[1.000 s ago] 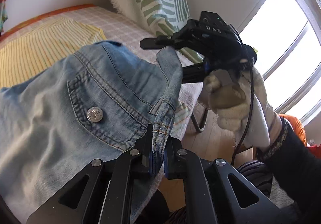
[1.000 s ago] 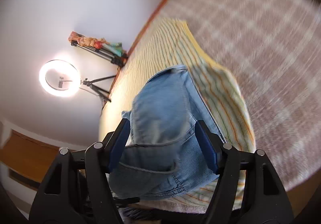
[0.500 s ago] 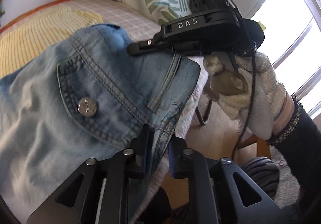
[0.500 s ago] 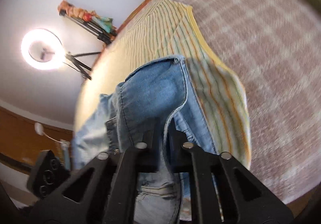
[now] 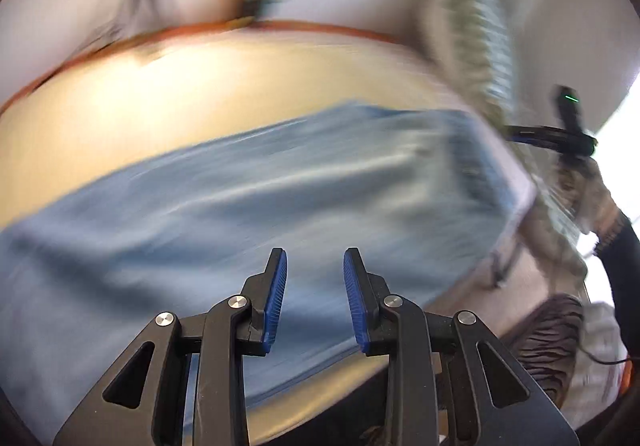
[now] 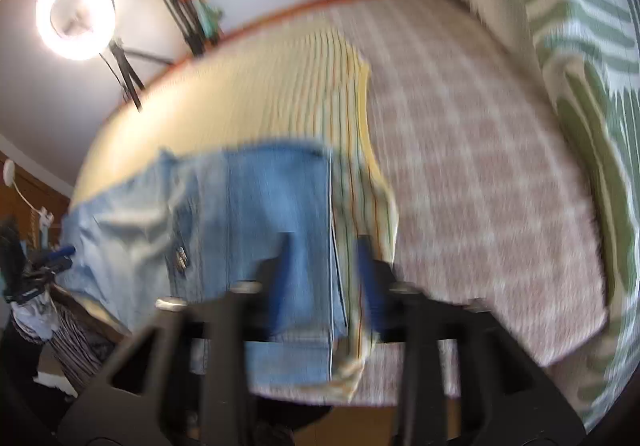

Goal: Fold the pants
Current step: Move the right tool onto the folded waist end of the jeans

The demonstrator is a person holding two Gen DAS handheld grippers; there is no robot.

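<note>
The blue denim pants (image 5: 280, 198) lie spread across the bed, blurred by motion. My left gripper (image 5: 314, 286) hovers over them near the bed's front edge. Its jaws are opening and nothing sits between the blue pads. In the right wrist view the pants (image 6: 260, 214) rest on a yellow striped cloth (image 6: 280, 86), folded edge to the right. My right gripper (image 6: 326, 274) hangs above that edge. Its jaws are opening too and the pads press on nothing. A gloved hand (image 5: 580, 182) carries the right gripper at the far right of the left wrist view.
A checked bed cover (image 6: 480, 166) stretches to the right of the cloth. A green-patterned pillow (image 6: 580, 46) leans against the wall at the bed's head. A ring light (image 6: 76, 12) on a tripod stands beyond the bed. Wooden floor shows below the bed edge.
Both grippers have let go of the waistband they pinched. The left one has swung away sideways, the right one has lifted. The pants now lie flat on the bed.
</note>
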